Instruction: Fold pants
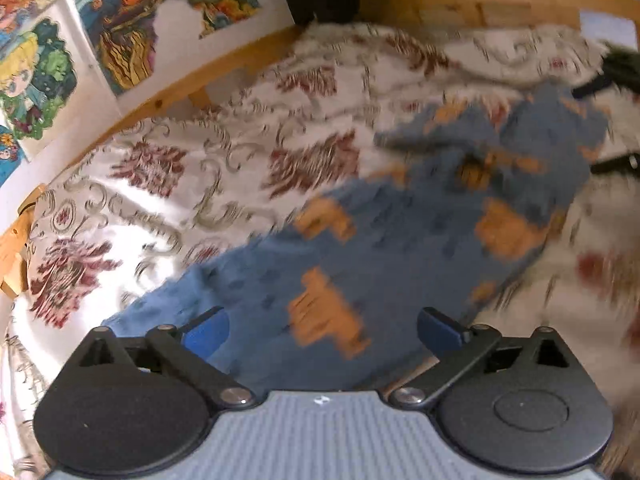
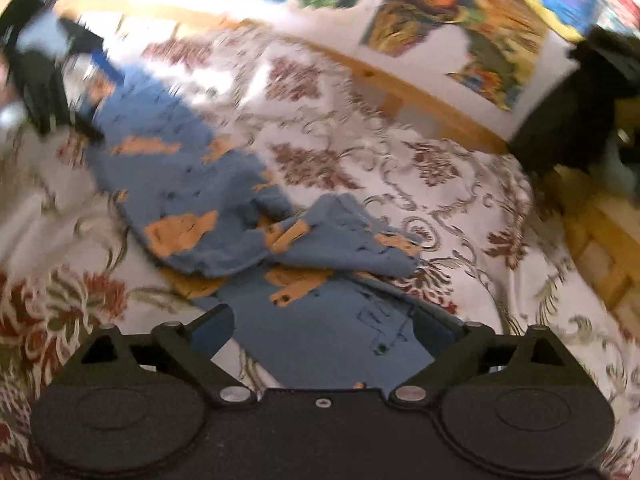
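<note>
Two claws at work over blue pants with orange patches, spread on a floral bedspread. Left of the pants' middle: left claw spread wide, fabric lying between its blue fingertips, not pinched. Right of that: right claw likewise agape above a pant end, legs bunched just beyond it. Past the pants: wooden bed rail, colourful pictures.

My left gripper has blue fingertips, black linkage arms with silver screws and a ribbed grey body, while my right gripper is all black.
</note>
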A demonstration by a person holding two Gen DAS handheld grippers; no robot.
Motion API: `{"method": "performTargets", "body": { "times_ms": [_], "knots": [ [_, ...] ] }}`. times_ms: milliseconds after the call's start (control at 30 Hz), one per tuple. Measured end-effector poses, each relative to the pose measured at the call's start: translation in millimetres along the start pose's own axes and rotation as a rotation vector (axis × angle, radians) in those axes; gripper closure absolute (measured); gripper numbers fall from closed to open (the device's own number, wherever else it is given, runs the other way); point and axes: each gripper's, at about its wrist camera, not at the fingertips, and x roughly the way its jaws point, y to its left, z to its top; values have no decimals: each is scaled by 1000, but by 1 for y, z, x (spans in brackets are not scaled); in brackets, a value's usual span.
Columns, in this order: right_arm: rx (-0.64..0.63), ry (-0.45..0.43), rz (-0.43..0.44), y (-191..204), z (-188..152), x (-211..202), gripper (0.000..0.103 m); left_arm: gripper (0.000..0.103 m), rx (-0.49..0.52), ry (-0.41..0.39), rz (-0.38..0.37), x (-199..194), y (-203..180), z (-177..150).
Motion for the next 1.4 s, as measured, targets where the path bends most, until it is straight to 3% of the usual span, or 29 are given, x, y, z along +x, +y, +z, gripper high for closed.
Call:
{"method": "performTargets", "body": {
  "times_ms": [200,400,567,733,800,1100,1400],
  "knots": [
    [80,-13,-18,-41,4,-7,1,0,-152,-106,-93,10,-62,50],
    [270,19,-31,-102,5,-3,1,1,-302,-140,-220,38,-95,72],
    [224,57,-68,-113,6,4,1,6,-322,-202,-309,53,-109,72],
    [232,77,-25,-112,12,17,1,39,-333,-124,-278,75,-115,68],
    [212,84,-7,-110,19,24,3,46,-334,-117,-261,78,-113,66],
    [109,114,89,-96,68,75,8,42,-292,-193,-246,63,-117,66],
    [58,261,239,-88,114,140,31,79,-162,-179,-235,64,-144,63]
  ]
}}
